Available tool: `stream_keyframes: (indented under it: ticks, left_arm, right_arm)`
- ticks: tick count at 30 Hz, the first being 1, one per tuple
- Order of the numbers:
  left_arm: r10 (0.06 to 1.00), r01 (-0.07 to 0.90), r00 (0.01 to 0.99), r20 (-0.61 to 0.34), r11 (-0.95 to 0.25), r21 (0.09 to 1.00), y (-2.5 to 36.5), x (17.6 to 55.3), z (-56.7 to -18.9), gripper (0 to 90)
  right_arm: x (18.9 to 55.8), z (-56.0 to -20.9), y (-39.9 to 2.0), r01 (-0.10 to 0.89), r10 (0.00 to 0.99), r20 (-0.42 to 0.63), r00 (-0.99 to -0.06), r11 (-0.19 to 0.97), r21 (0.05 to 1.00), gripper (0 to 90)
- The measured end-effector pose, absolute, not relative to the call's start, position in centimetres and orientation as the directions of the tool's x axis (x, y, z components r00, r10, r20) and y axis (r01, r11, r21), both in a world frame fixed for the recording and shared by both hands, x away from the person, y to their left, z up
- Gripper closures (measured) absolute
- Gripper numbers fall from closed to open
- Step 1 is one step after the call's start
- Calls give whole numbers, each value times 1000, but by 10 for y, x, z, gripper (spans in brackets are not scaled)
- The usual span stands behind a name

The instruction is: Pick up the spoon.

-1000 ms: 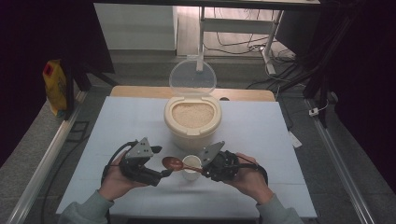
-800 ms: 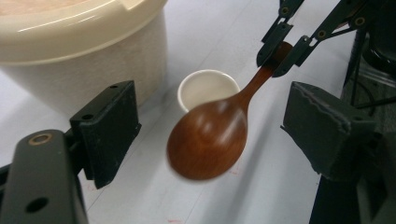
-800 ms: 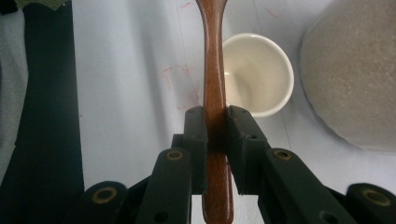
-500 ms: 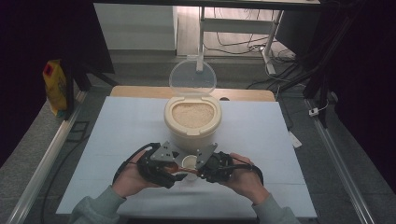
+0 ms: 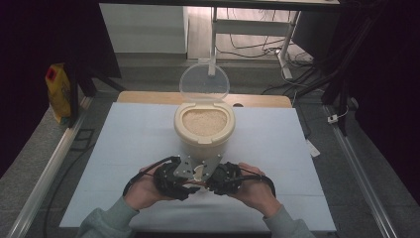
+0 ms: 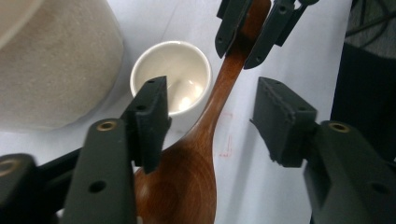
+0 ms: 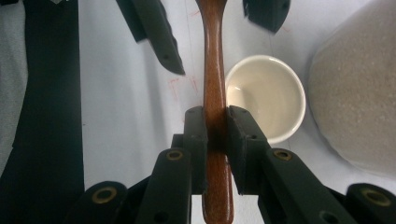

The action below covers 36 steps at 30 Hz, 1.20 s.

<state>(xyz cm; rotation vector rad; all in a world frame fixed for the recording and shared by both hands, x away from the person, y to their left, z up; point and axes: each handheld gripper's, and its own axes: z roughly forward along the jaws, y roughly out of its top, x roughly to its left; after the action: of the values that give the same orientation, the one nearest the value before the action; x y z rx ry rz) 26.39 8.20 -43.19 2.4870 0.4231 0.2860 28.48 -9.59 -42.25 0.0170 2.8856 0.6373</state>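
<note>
Brown wooden spoon (image 7: 215, 84) clamped by its handle in right hand-held gripper (image 7: 215, 135), just beside small white ceramic cup (image 7: 267, 95) on counter (image 5: 124, 144). Left hand-held gripper (image 6: 210, 116) half open, jaws just closing, straddling spoon neck without touching. Beige rice container (image 5: 203, 124) behind.

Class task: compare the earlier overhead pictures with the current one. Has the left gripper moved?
Yes. The left gripper has shifted rightward toward the right gripper, ending just in front of the rice container, its jaws closing around the wooden spoon.
</note>
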Motion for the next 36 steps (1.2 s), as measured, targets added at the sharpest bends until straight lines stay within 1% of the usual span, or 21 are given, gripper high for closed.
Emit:
stream_keyframes:
  ticks: [2,3,4,6,7,10,11,12,13,15,16,17,22,23,26,28,29,30,32,34,36]
  left_arm:
    - [351,229,930,110,-785,575,81,264,-433,517]
    - [349,229,931,109,-788,571,81,264,-433,534]
    - [349,230,931,110,-790,568,80,263,-434,565]
    - [340,222,933,118,-802,555,80,263,-435,580]
    - [328,212,936,125,-812,544,80,264,-435,609]
    - [335,219,934,120,-807,549,78,262,-437,634]
    - [327,211,936,129,-817,537,78,262,-437,664]
    - [314,200,939,139,-829,522,79,263,-437,664]
    - [325,208,935,141,-824,527,78,262,-438,674]
    - [315,196,937,152,-833,518,79,262,-439,698]
    - [307,189,939,154,-836,515,79,261,-439,708]
    - [300,182,941,156,-839,513,79,261,-439,717]
    - [238,141,961,141,-860,490,80,258,-441,808]
    - [233,138,962,142,-864,483,79,257,-442,809]
    - [239,140,959,149,-864,483,77,257,-443,810]
    - [250,148,957,149,-860,489,79,258,-444,810]
    - [254,151,955,151,-859,489,79,258,-444,810]
    - [265,157,952,156,-855,494,81,259,-444,810]
    - [282,169,946,158,-847,504,84,261,-443,810]
    - [304,183,940,155,-833,523,87,263,-442,810]
    - [328,199,932,154,-818,539,91,265,-440,809]
  right_arm:
    - [285,-423,-95,-42,41,-185,-982,905,424,778]
    - [284,-422,-94,-32,51,-185,-981,909,416,779]
    - [284,-422,-94,-49,30,-185,-982,912,407,778]
    - [283,-421,-93,-51,29,-190,-981,914,403,778]
    - [282,-420,-92,-59,11,-169,-985,913,404,778]
    - [282,-420,-91,-69,3,-176,-984,914,400,778]
    - [281,-419,-90,-81,-8,-184,-983,915,396,778]
    - [281,-419,-90,-81,-8,-184,-983,915,396,778]
    - [280,-419,-90,-77,-4,-181,-983,915,395,778]
    - [280,-418,-89,-96,-18,-197,-980,913,397,777]
    - [279,-420,-88,-85,-6,-186,-982,905,417,777]
    - [279,-418,-88,-98,-22,-191,-981,911,401,777]
    - [280,-417,-89,-155,-68,-215,-974,893,422,758]
    - [280,-418,-88,-138,-41,-219,-975,883,449,757]
    - [280,-419,-90,-135,-40,-213,-976,882,453,754]
    - [281,-419,-92,-103,-1,-209,-978,874,476,739]
    - [281,-419,-92,-103,-1,-209,-978,874,476,739]
    - [281,-418,-93,-89,20,-213,-977,868,489,707]
    - [285,-412,-101,-31,94,-189,-977,821,570,654]
    - [288,-410,-106,4,142,-180,-973,795,607,621]
    - [290,-409,-109,15,163,-178,-970,779,627,607]
